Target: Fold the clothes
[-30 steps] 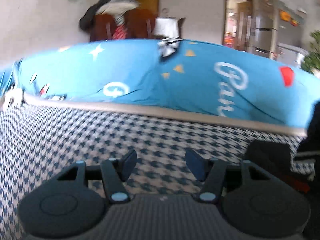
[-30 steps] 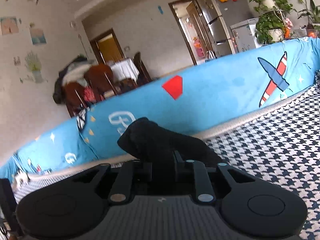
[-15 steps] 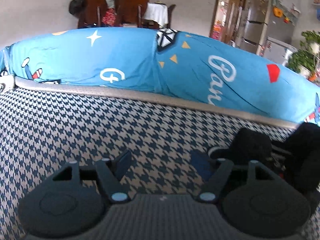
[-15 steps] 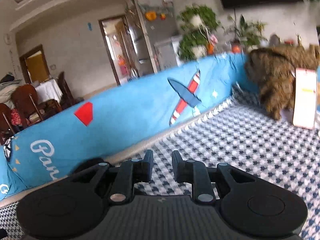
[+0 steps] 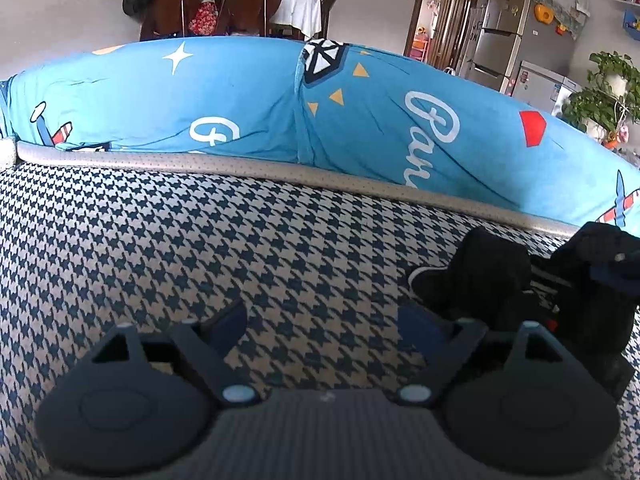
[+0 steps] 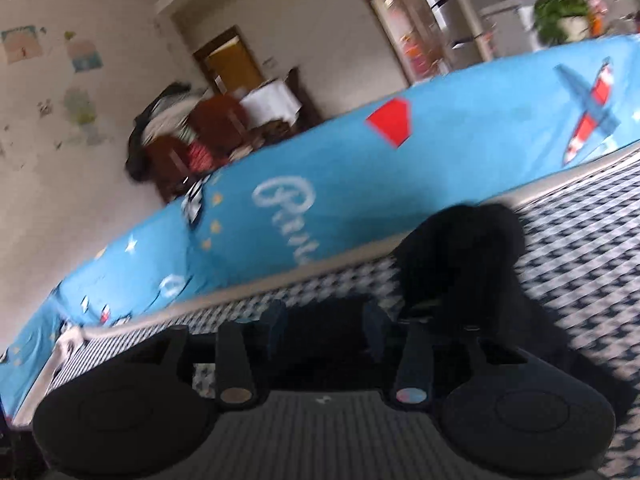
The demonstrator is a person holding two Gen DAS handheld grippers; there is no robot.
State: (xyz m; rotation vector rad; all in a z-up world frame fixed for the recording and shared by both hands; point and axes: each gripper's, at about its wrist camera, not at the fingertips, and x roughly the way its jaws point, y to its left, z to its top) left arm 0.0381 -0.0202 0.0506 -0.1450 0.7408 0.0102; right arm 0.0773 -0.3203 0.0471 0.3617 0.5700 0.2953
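The left gripper (image 5: pixel 320 320) hangs over the houndstooth cover (image 5: pixel 200 248), fingers opening wide around nothing. The black garment (image 5: pixel 492 276) lies bunched at its right, below the blue bolster (image 5: pixel 240 100). The right gripper (image 6: pixel 324 330) opens too, with dark cloth seen blurred between its fingers.

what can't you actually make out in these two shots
- Black garment: left wrist view, its right part hidden behind the right tongs and cut by the frame edge.
- Black garment: right wrist view, motion blur hides its type and folds.
- Right tongs, opening: dark cloth between them, contact unclear.
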